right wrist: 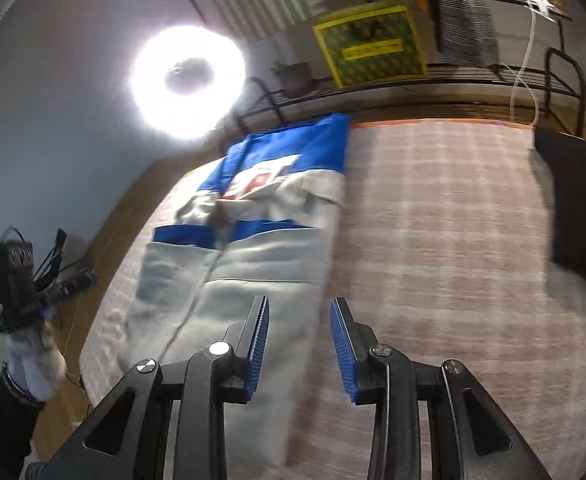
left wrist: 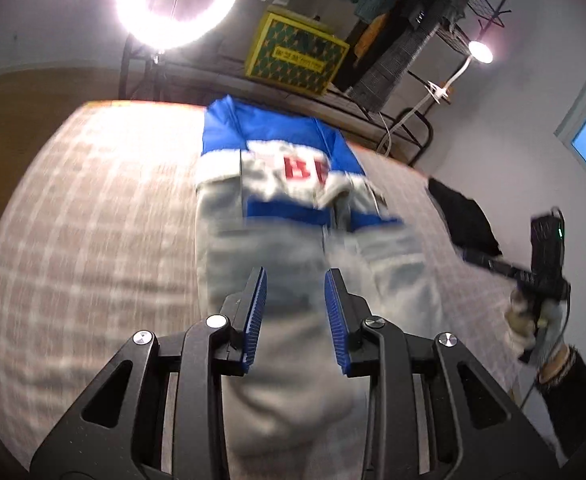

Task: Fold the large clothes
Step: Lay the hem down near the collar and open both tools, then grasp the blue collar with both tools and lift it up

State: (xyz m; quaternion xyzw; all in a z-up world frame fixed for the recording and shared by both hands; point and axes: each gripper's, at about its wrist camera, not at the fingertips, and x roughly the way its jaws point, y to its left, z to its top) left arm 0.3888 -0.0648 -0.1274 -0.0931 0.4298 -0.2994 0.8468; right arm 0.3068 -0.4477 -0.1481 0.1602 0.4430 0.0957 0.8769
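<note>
A grey and blue jacket [left wrist: 293,200] with red letters lies lengthwise on a checked bed cover [left wrist: 93,200], its sides folded in toward the middle. My left gripper [left wrist: 296,276] hovers over the jacket's grey lower part with its blue pads apart and nothing pinched between them. In the right wrist view the same jacket [right wrist: 261,256] lies left of centre. My right gripper [right wrist: 300,304] stands open above its right edge. Each gripper also shows in the other's view, held by a gloved hand: the right gripper [left wrist: 471,257] off the bed's right side, the left gripper [right wrist: 85,280] off its left.
A black garment [right wrist: 577,200] lies on the bed cover [right wrist: 433,220] at the far right corner. Behind the bed stand a bright ring light [left wrist: 177,0], a yellow box [left wrist: 297,56] on a dark metal rack [right wrist: 473,72], and hanging clothes [left wrist: 389,8].
</note>
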